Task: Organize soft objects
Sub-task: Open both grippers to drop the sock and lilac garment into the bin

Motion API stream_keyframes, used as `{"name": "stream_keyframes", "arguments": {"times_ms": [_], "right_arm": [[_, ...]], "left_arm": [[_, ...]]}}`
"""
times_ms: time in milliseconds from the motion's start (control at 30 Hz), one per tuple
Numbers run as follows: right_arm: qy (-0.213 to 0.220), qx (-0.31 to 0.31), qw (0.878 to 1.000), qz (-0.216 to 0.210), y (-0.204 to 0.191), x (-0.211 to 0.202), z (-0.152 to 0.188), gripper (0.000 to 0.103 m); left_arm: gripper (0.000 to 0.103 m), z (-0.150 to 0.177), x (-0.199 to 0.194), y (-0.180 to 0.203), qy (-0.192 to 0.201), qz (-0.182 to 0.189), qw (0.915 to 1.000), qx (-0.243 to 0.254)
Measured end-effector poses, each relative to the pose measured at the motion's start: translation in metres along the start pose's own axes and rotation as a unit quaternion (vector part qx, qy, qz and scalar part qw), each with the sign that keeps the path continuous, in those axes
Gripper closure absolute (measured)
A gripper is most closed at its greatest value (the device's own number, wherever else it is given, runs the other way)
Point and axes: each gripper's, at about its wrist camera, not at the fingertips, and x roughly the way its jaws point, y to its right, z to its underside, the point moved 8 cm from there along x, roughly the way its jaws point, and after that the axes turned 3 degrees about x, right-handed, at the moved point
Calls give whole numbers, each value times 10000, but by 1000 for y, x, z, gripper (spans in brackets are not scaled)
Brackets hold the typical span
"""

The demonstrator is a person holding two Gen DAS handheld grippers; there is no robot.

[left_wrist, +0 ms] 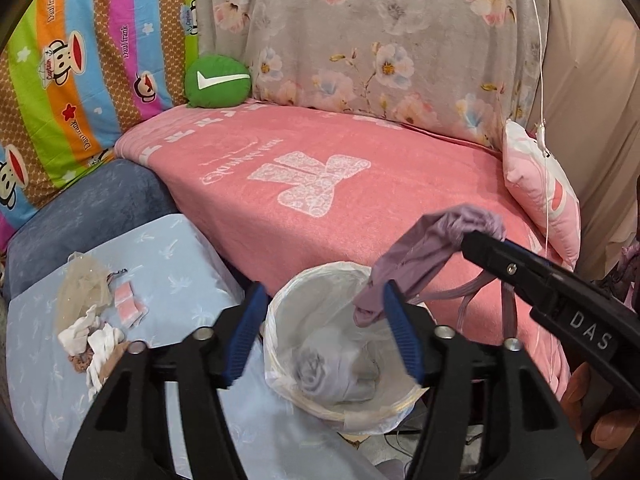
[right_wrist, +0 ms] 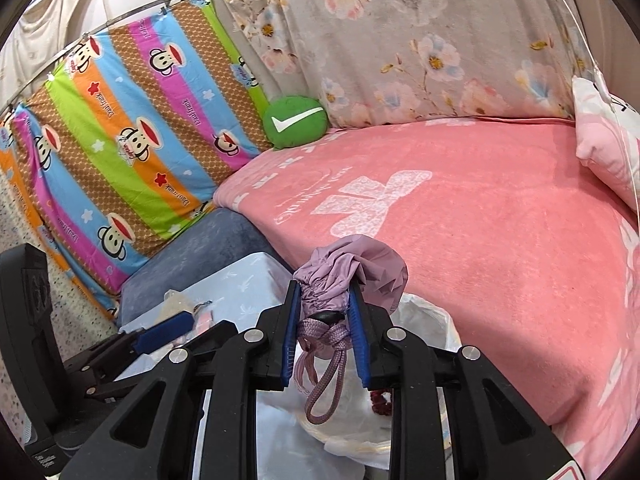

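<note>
My right gripper [right_wrist: 326, 320] is shut on a bunched lilac drawstring pouch [right_wrist: 352, 268], whose braided cord loop [right_wrist: 324, 392] dangles below the pads. In the left wrist view the same pouch [left_wrist: 424, 248] hangs from the right gripper [left_wrist: 476, 240] over the far rim of a round bin [left_wrist: 280, 312] lined with a white bag. Grey-white cloth lies inside the bin. My left gripper [left_wrist: 324, 332] stands open above the bin. The pouch's lower end hangs just inside its right pad [left_wrist: 400, 336]; I cannot tell whether they touch.
A small pile of beige netting, white cloth and pink pieces [left_wrist: 92, 312] lies on the pale blue cushion [left_wrist: 180, 264] at left. Behind the bin spreads a pink blanket [left_wrist: 320, 200], with a green round pillow [left_wrist: 218, 82] at the back and a pink pillow [left_wrist: 540, 184] at right.
</note>
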Motion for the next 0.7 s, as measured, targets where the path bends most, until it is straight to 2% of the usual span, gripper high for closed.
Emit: {"name": "stream_keyframes", "arguments": {"times_ms": [67, 133, 700], "right_arm": [[-6, 19, 10000, 31, 3, 4, 0, 74], [-6, 19, 10000, 47, 4, 6, 1, 68], [-295, -233, 9992, -167, -32, 31, 18, 64]], "left_arm": [[30, -2, 2, -2, 28, -62, 10000, -38], [26, -2, 4, -7, 12, -122, 9999, -114], [26, 12, 2, -45, -107, -393, 9981, -470]]}}
